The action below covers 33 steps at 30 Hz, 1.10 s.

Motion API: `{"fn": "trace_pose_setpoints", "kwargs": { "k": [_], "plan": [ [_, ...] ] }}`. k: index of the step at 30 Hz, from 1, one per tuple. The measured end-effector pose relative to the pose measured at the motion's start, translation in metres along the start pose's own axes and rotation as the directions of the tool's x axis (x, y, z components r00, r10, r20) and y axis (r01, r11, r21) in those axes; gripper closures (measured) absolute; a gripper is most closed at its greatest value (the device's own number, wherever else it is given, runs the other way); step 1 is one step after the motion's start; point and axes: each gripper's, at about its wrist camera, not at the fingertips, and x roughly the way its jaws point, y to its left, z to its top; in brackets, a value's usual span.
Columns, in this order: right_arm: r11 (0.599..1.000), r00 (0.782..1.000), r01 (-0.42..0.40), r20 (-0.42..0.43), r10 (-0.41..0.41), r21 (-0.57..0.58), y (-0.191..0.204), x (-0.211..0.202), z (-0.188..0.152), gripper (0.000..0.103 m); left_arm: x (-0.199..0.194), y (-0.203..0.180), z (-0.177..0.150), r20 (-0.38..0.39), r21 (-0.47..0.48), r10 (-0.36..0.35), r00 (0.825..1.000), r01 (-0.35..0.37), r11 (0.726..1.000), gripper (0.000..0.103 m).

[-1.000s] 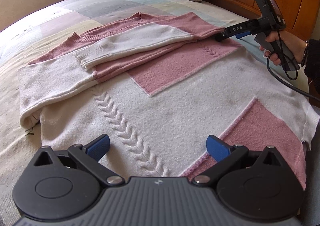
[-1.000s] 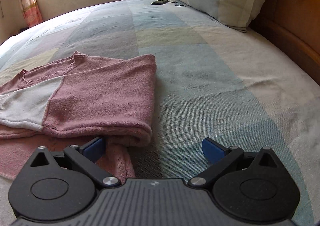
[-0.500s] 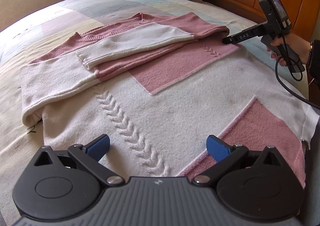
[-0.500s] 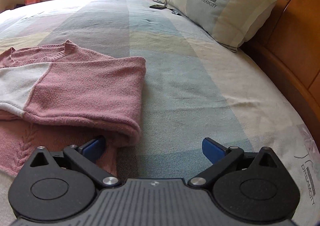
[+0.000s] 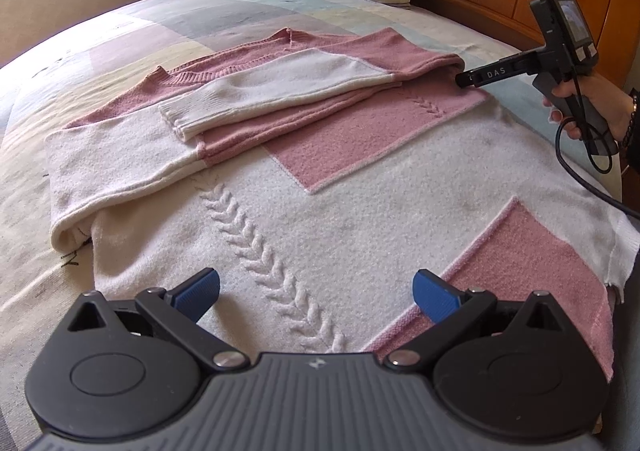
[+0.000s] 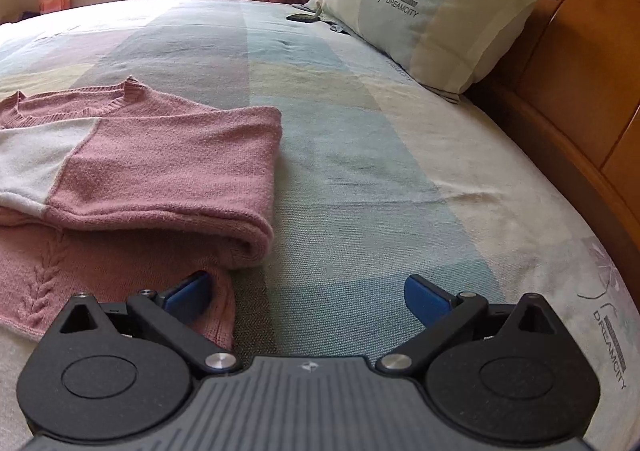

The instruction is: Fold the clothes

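The knitted sweater (image 5: 360,187) showed pink and white blocks with a raised white braid pattern. The bedspread (image 6: 360,155) was checked in pale blue, grey, cream and lilac. Gripper pads (image 5: 198,293) were blue.

**What you cannot see**

Your sweater (image 5: 328,187) runs under the left gripper (image 5: 316,291) body, so its hem is hidden from you. In the right wrist view its left side is cut off by the frame edge. The dark item (image 6: 301,17) by the pillow (image 6: 432,7) is too small to identify. Your right hand (image 5: 592,107) is cropped at the frame edge.
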Motion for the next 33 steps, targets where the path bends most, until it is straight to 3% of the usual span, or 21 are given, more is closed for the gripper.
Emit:
{"fn": "trace_pose_setpoints", "kwargs": {
  "k": [2, 4, 8, 11, 15, 18, 23, 26, 33],
  "plan": [
    [1.000, 1.000, -0.010, 0.026, 0.010, -0.022, 0.007, -0.015, 0.000, 0.000, 0.000, 0.001, 0.000, 0.000, -0.004, 0.002, 1.000, -0.002, 1.000, 0.001],
    [0.991, 0.989, -0.134, 0.064, 0.136, -0.027, 0.014, -0.035, -0.002, 0.000, 0.000, 0.001, -0.001, -0.001, -0.006, 0.004, 1.000, -0.004, 1.000, 0.001],
    [0.921, 0.918, -0.385, 0.082, 0.389, -0.065, 0.036, -0.057, -0.008, 0.000, 0.002, 0.002, -0.001, -0.006, -0.006, 0.008, 1.000, -0.008, 1.000, 0.001],
    [0.881, 0.882, -0.467, 0.033, 0.470, -0.077, 0.053, -0.050, -0.019, 0.000, 0.002, 0.002, -0.001, -0.006, -0.007, 0.008, 1.000, -0.008, 1.000, 0.001],
    [0.897, 0.897, -0.441, 0.028, 0.442, -0.028, 0.043, -0.037, -0.032, 0.000, 0.002, 0.003, -0.002, -0.007, -0.009, 0.008, 1.000, -0.008, 1.000, 0.001],
    [0.893, 0.896, -0.444, 0.035, 0.443, 0.070, 0.027, -0.041, -0.029, 0.000, 0.001, 0.003, -0.002, -0.006, -0.014, 0.008, 1.000, -0.008, 1.000, 0.001],
    [0.889, 0.886, -0.458, 0.076, 0.457, 0.001, 0.036, -0.069, -0.020, 0.000, 0.000, 0.002, -0.003, -0.005, -0.014, 0.007, 1.000, -0.007, 1.000, 0.001],
    [0.887, 0.884, -0.460, 0.074, 0.461, -0.031, 0.049, -0.062, -0.015, 0.000, 0.000, 0.001, -0.004, -0.005, -0.009, 0.009, 1.000, -0.009, 1.000, 0.001],
    [0.920, 0.925, -0.381, 0.019, 0.381, 0.095, 0.045, -0.037, -0.015, 0.000, 0.000, 0.004, -0.003, -0.003, -0.016, 0.010, 1.000, -0.011, 1.000, 0.001]
  ]
}}
